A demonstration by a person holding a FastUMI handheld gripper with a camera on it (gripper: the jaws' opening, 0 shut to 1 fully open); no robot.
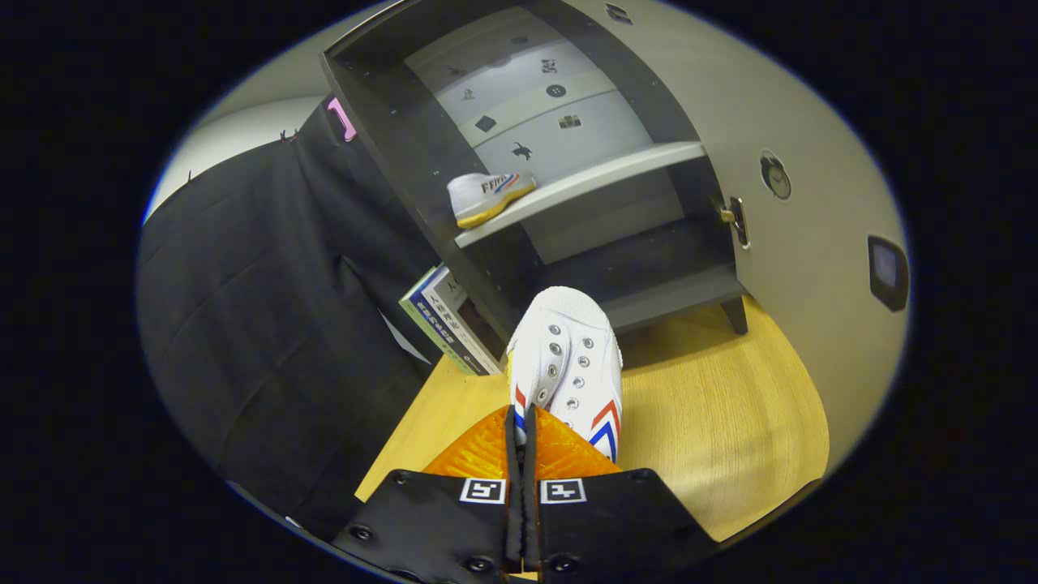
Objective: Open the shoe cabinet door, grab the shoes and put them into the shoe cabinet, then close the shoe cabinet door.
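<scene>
**Second shoe held at the open cabinet**

The gripper [522, 422] has its two fingers drawn nearly together, pinching the rear edge of a white shoe [572, 365] between them; the shoe runs straight ahead of the fingertips, toe pointing toward the shoe cabinet [405, 154], its row of metal eyelets and its red and blue stripes facing up (no laces are visible in the eyelets). The toe sits just in front of the cabinet's lower opening, level with the bottom compartment [649, 276], and appears to be lifted clear of the wooden floor [730, 422] rather than resting on it, though contact under the sole cannot be made out.

The cabinet is dark with a pale shelf [584, 182] across its middle; on that shelf, toward the left end, rests another white shoe [489, 195] with a yellowish sole and a striped side, lying with its side toward the gripper. The cabinet door [795, 146] stands swung open to the right of the opening, a small latch on its inner edge and a round knob farther out on its face.

Left of the cabinet, a flat box [442, 320] leans between the cabinet's side and the black cloth wall [268, 324]; the floor beyond the held shoe shows light wood grain.
</scene>
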